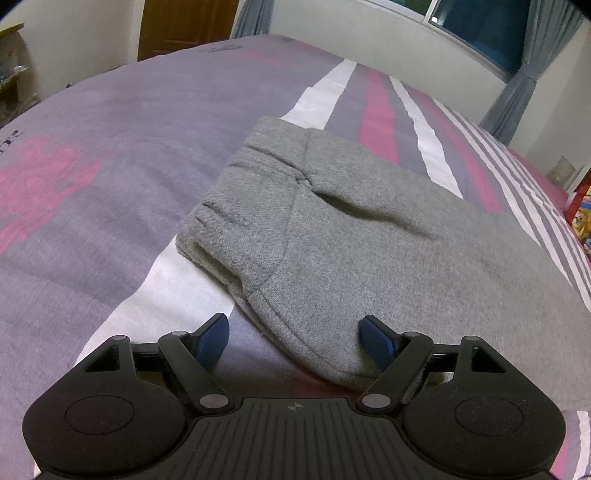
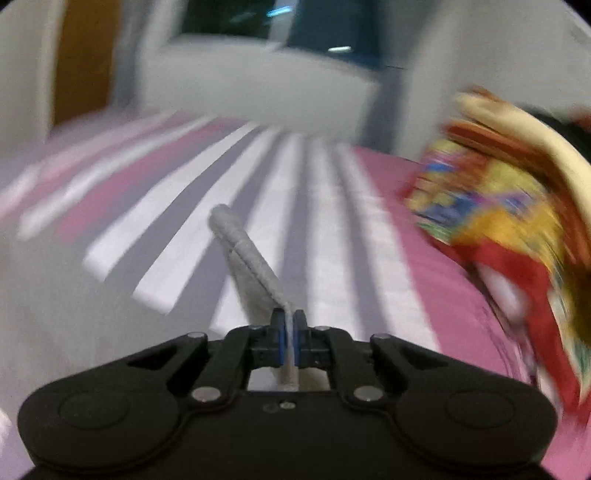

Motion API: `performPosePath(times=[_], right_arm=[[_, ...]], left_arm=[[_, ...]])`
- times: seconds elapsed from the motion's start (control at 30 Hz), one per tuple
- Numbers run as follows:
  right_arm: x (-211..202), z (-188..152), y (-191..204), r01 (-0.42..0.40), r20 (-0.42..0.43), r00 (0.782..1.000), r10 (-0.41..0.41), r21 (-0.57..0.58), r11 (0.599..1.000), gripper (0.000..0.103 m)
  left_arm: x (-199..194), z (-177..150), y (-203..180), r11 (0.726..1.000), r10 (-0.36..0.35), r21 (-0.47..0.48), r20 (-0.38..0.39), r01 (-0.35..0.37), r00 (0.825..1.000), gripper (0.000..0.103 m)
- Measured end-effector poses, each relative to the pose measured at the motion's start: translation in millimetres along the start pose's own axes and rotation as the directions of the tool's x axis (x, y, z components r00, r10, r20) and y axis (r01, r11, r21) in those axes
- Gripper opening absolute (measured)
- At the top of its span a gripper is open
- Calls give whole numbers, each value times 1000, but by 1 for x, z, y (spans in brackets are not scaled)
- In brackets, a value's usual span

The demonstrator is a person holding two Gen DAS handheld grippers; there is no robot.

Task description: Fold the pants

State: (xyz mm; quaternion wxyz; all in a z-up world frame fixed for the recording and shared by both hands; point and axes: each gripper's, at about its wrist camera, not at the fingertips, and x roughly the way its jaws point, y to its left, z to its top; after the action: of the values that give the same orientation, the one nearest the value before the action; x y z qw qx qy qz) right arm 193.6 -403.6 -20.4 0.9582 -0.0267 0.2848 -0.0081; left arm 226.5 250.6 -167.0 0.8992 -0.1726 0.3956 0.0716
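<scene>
The grey pants (image 1: 332,236) lie on the striped bed cover, waistband end toward the upper left in the left wrist view. My left gripper (image 1: 293,339) is open, its blue fingertips (image 1: 212,338) straddling the near edge of the pants, just above the fabric. In the blurred right wrist view, my right gripper (image 2: 289,325) is shut on a thin grey edge of the pants (image 2: 245,254), which rises ahead of the fingers, lifted off the bed.
The bed cover (image 1: 110,184) has purple, pink and white stripes. A colourful red and yellow bundle (image 2: 498,221) sits at the bed's right side. A wall with a window (image 1: 480,29) and curtains lies beyond; a wooden door (image 1: 184,26) is at the back left.
</scene>
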Motion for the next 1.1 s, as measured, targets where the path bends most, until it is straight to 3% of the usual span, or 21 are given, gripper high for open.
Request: performPosePath(times=[0.1,0.2,0.3,0.37,0.4,0.43,0.5,0.63,0.73,0.77,0.87,0.9,1.0,1.1], right_arm=[[-26,-12,-58,6,34,999,-13,211,977,4],[-40,-45,-107,53,23,997,-68,408,911,3],[-19,-92,-151,90,-67,996,-62,608,789,1],[8,-118,-170,97,-156,988,16,689,718,1],[11,-129,-177,59,-137,988,65,744,665,4],[5,-134,-179,7,-82,993,90,773,635,12],[-1,-137,-175,-41,-31,994,106,785,618,32],[6,-154,-175,-114,4,979,203,840,531,33],[27,-168,-177,-136,18,960,279,902,410,31],[31,-170,-177,-145,28,957,290,909,391,30],[38,-175,-175,-152,52,959,278,924,351,17],[39,-173,-175,-138,41,964,263,923,360,5],[16,-152,-169,-183,95,973,211,874,451,4],[-15,-146,-160,-195,135,979,153,844,500,4]], left_arm=[[0,0,0,1000,-2,0,-3,2,1000,79],[1,2,-1,1000,1,1,-12,-1,1000,79],[3,6,-2,1000,5,1,-31,-5,1000,79],[3,9,-2,1000,4,1,-42,-4,999,79],[3,10,-2,1000,2,-2,-46,-2,999,79],[3,10,-1,1000,-1,-8,-47,1,999,79],[4,9,-1,1000,-2,-13,-40,2,999,79],[3,5,-3,1000,8,-14,-25,-8,1000,79],[3,5,-2,1000,3,-14,-27,-4,1000,79],[3,5,-1,1000,2,-15,-28,-3,1000,79],[3,5,-1,1000,5,-14,-28,-5,1000,79],[3,5,-1,1000,5,-13,-29,-5,1000,79],[4,6,-1,1000,1,-11,-33,-1,999,79],[4,6,0,1000,-4,-10,-30,3,1000,80]])
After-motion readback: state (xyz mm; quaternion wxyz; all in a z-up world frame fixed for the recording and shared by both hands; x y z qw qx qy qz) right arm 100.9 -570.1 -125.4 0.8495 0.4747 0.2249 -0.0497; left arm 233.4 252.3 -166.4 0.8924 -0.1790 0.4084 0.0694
